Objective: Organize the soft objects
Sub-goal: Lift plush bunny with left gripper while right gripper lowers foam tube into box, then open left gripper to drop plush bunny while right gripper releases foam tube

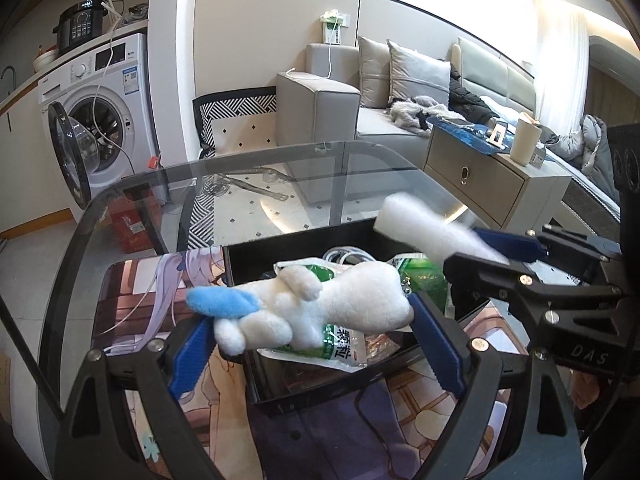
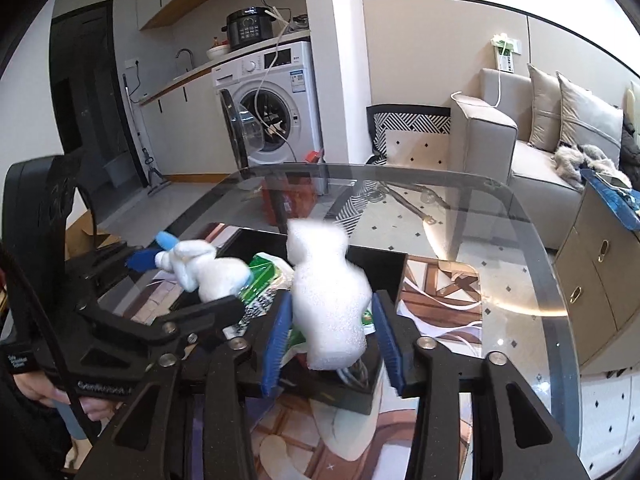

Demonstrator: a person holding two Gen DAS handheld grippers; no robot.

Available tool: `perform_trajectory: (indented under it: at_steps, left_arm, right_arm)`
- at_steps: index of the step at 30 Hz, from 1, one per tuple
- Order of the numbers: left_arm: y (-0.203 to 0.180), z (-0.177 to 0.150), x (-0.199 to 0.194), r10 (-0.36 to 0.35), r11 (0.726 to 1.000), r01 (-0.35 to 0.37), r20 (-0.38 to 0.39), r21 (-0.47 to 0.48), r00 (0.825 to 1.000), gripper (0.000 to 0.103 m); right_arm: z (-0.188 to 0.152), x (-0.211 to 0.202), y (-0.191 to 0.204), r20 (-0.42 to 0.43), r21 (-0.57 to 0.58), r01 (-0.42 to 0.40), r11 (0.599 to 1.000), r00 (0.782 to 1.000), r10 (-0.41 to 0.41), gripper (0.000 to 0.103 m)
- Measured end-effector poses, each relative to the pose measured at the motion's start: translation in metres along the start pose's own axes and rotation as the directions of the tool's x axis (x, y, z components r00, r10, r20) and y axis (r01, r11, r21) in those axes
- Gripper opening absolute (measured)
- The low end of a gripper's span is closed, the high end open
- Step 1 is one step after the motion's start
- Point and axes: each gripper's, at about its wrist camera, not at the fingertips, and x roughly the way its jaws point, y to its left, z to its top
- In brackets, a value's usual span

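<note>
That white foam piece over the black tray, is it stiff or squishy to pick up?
Probably squishy and very light: the foam piece looks porous, with soft, uneven edges. It likely won't slip much, since its rough surface should catch on the right gripper's ridged blue pads. Dropped into the tray, it shouldn't roll.

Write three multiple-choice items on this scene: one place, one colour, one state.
1. The plush toy in the left gripper hangs over:
A. sofa
B. black tray
C. floor

2. The toy's tip is:
A. red
B. blue
C. yellow

3. The washing machine door is:
A. open
B. shut
C. missing

Answers:
1. B, the tray lies right beneath the toy.
2. B, the tip is bright blue against white fur.
3. A, the door is swung out from the drum.
</note>
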Motion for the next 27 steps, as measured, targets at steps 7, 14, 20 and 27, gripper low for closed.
perform_trajectory:
  at_steps: [7,14,20,27]
  left_arm:
    - [0.0,-0.005,-0.001,0.005,1.0,-0.005,-0.001,0.01,1.0,0.103]
    - [0.003,-0.011,-0.012,0.012,1.0,-0.012,0.021,0.013,1.0,0.103]
    - [0.011,-0.024,-0.029,0.029,1.0,-0.029,0.065,-0.005,0.997,0.103]
    - [0.021,-0.039,-0.041,0.076,0.997,-0.072,0.12,-0.038,0.99,0.103]
  right_arm:
    - [-0.008,-0.005,-0.005,-0.005,0.0,0.009,1.0,1.0,-0.009,0.06]
    - [-0.021,-0.019,0.002,0.031,-0.024,-0.006,1.0,1.0,0.007,0.091]
    - [-0.032,-0.027,0.015,0.087,-0.039,-0.009,0.999,0.996,0.012,0.102]
    - [-0.041,-0.029,0.019,0.126,-0.047,-0.001,0.999,0.992,0.007,0.102]
